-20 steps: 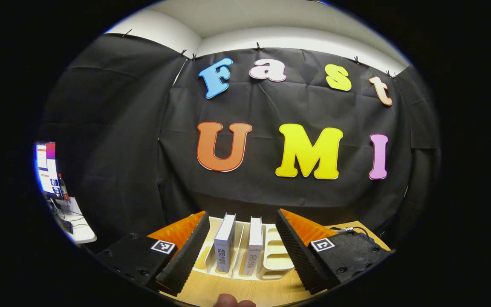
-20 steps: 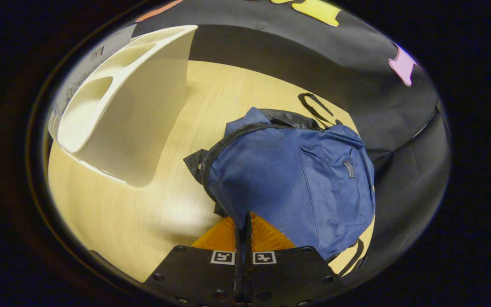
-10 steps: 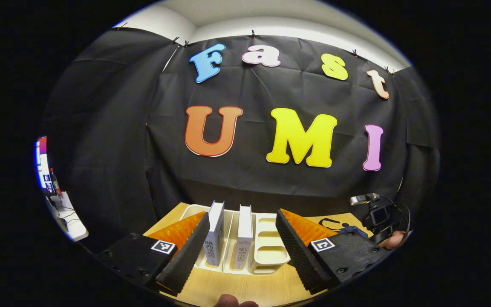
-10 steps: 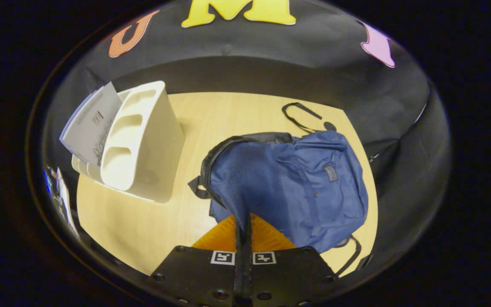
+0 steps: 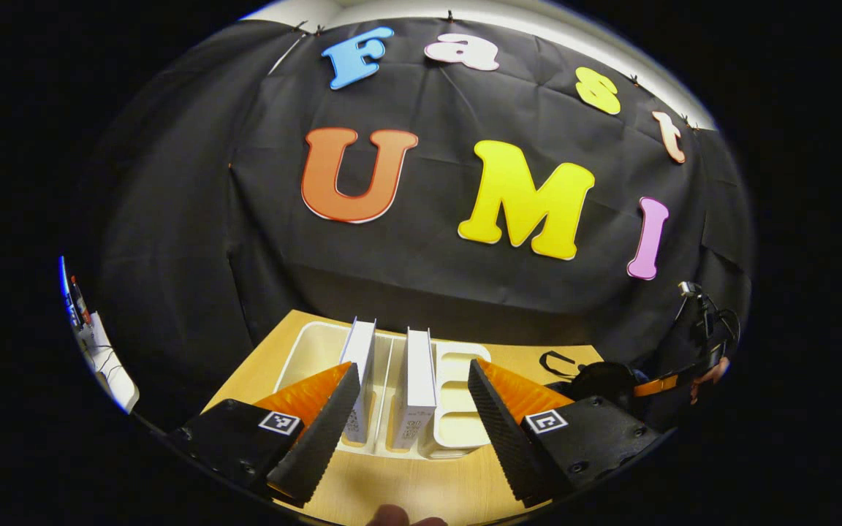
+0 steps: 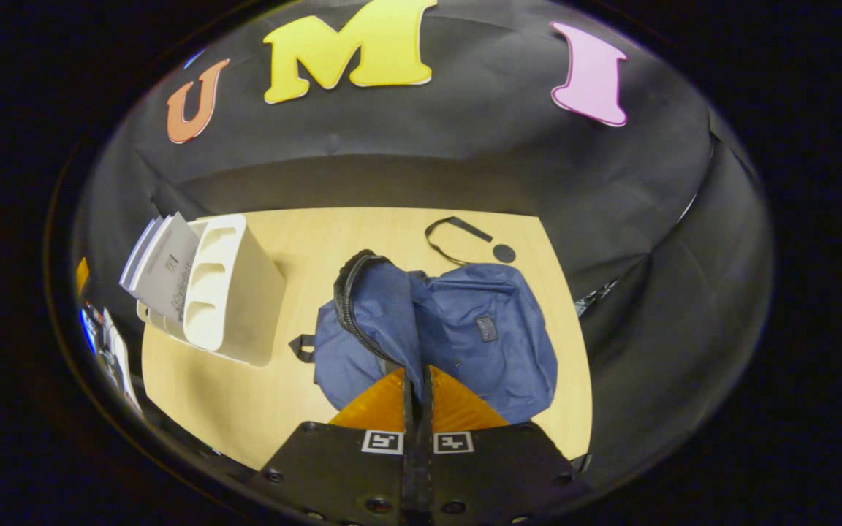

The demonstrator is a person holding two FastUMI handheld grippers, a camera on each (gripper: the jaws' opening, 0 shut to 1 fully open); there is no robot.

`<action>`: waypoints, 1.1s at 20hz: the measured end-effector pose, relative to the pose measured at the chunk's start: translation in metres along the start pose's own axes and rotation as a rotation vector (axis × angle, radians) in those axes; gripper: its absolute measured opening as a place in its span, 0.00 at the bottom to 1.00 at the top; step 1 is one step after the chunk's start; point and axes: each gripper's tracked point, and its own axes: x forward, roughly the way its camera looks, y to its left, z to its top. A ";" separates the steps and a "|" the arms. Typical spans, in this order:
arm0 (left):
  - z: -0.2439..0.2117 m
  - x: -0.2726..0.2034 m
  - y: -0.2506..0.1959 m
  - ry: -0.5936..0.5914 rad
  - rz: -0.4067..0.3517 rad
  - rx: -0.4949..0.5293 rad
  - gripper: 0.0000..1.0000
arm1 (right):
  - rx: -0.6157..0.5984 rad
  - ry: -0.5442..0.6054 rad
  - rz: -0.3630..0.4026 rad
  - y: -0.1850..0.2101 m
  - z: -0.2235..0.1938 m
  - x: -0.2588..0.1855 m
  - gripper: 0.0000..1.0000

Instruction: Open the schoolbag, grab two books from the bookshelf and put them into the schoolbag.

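Left gripper view. The left gripper (image 5: 410,409) sits at the bottom centre of the frame with its jaws set wide. Between the two fingers, and just beyond them, stands the white rack (image 5: 457,409) on the wooden table (image 5: 421,489). Two books stand upright in its slots, spines toward the camera: the left book (image 5: 357,380) close against the inner face of the left finger, the right book (image 5: 416,387) near the middle of the gap. Each book's long axis runs vertically and its thin side lies across the jaw opening, so a straight advance would likely bring either one between the fingers. At the far right edge the right gripper (image 5: 691,351) appears with a hand behind it, well apart from the rack.

Right gripper view. The rack (image 6: 234,292) lies at centre left, with the books (image 6: 161,263) projecting from its left side. The blue bag (image 6: 457,336) lies at centre on the table (image 6: 209,394), its zipped mouth (image 6: 351,299) gaping toward the upper left. The right gripper (image 6: 417,398), bottom centre, has its jaws closed on a fold of the bag's fabric and appears to hold the mouth up and open.

The left gripper is judged the nearer to the books.
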 end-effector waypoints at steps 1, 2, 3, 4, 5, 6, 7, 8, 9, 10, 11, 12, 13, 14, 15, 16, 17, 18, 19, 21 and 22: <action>-0.002 0.007 -0.003 0.046 -0.023 -0.005 0.96 | -0.001 0.000 -0.004 -0.009 0.004 -0.002 0.00; -0.006 0.016 -0.004 0.098 -0.039 -0.006 0.95 | -0.001 -0.003 -0.010 -0.017 0.006 -0.002 0.00; -0.009 0.023 -0.005 0.139 -0.047 -0.006 0.95 | 0.011 -0.008 -0.011 -0.025 0.010 -0.003 0.00; -0.015 0.030 -0.005 0.189 -0.044 0.008 0.95 | 0.024 -0.012 -0.014 -0.033 0.013 -0.003 0.00; -0.024 0.038 -0.006 0.234 -0.051 0.017 0.95 | 0.042 -0.014 -0.012 -0.038 0.015 -0.004 0.00; -0.033 0.045 -0.010 0.284 -0.061 0.030 0.96 | 0.055 -0.012 -0.012 -0.046 0.015 -0.003 0.00; -0.041 0.052 -0.015 0.341 -0.082 0.034 0.96 | 0.062 -0.010 -0.011 -0.051 0.015 -0.003 0.00; -0.049 0.058 -0.019 0.405 -0.105 0.025 0.96 | 0.062 -0.006 -0.009 -0.057 0.013 -0.003 0.00; -0.052 0.064 -0.019 0.468 -0.123 0.020 0.96 | 0.062 -0.002 -0.006 -0.061 0.013 -0.003 0.00; -0.056 0.070 -0.021 0.512 -0.131 0.017 1.00 | 0.064 0.002 0.000 -0.062 0.012 -0.002 0.00; -0.060 0.076 -0.020 0.565 -0.138 0.034 0.96 | 0.067 0.007 0.007 -0.064 0.012 -0.002 0.00; -0.063 0.083 -0.018 0.610 -0.138 0.055 0.96 | 0.070 0.009 0.012 -0.066 0.013 -0.002 0.00; -0.067 0.089 -0.019 0.653 -0.138 0.072 0.96 | 0.070 0.013 0.016 -0.069 0.014 -0.001 0.00; -0.071 0.095 -0.022 0.703 -0.140 0.082 0.96 | 0.069 0.016 0.021 -0.071 0.015 -0.001 0.00; -0.075 0.101 -0.020 0.743 -0.128 0.087 0.96 | 0.068 0.018 0.025 -0.073 0.015 -0.001 0.00; -0.079 0.107 -0.016 0.775 -0.111 0.094 0.96 | 0.064 0.022 0.029 -0.075 0.015 0.000 0.00; -0.082 0.110 -0.012 0.813 -0.096 0.104 0.96 | 0.059 0.024 0.035 -0.075 0.015 0.000 0.00; -0.087 0.116 -0.007 0.847 -0.081 0.110 0.96 | 0.055 0.025 0.039 -0.075 0.015 0.000 0.00; -0.092 0.120 -0.003 0.877 -0.067 0.108 0.96 | 0.052 0.028 0.046 -0.074 0.014 0.001 0.00; -0.101 0.125 -0.001 0.931 -0.046 0.087 0.96 | 0.050 0.030 0.058 -0.073 0.013 0.001 0.00; -0.104 0.126 -0.002 0.948 -0.035 0.077 0.94 | 0.051 0.030 0.063 -0.073 0.013 0.002 0.00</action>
